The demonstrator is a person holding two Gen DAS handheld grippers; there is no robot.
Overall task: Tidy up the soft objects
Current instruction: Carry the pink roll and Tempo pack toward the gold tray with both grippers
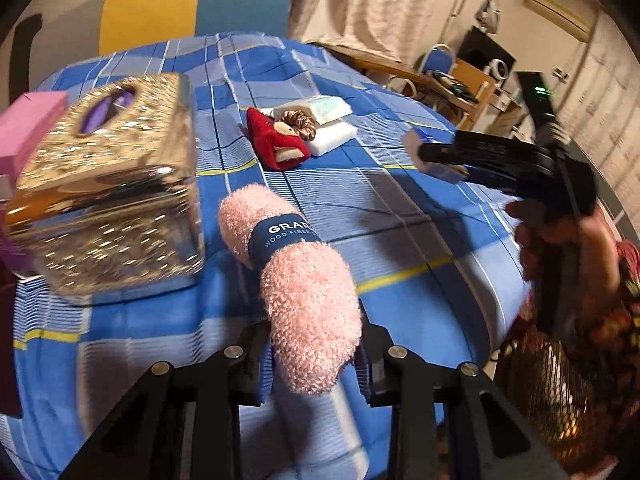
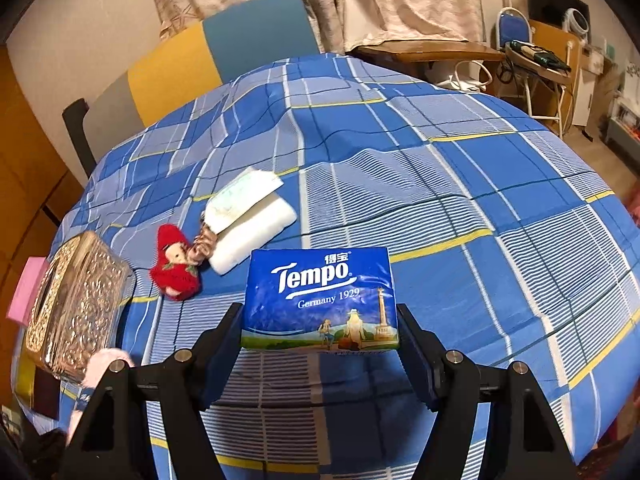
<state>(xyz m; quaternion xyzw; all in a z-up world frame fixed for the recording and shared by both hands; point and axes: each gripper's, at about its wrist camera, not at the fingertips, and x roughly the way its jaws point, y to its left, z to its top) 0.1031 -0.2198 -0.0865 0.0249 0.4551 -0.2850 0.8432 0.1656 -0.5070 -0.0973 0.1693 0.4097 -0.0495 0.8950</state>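
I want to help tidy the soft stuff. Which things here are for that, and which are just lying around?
For the job:
- pink towel, in the left tongs
- Tempo tissue pack, in the right tongs
- red doll
- scrunchie
- white cloth

Lying about:
- gold tissue box
- pink box
- chair
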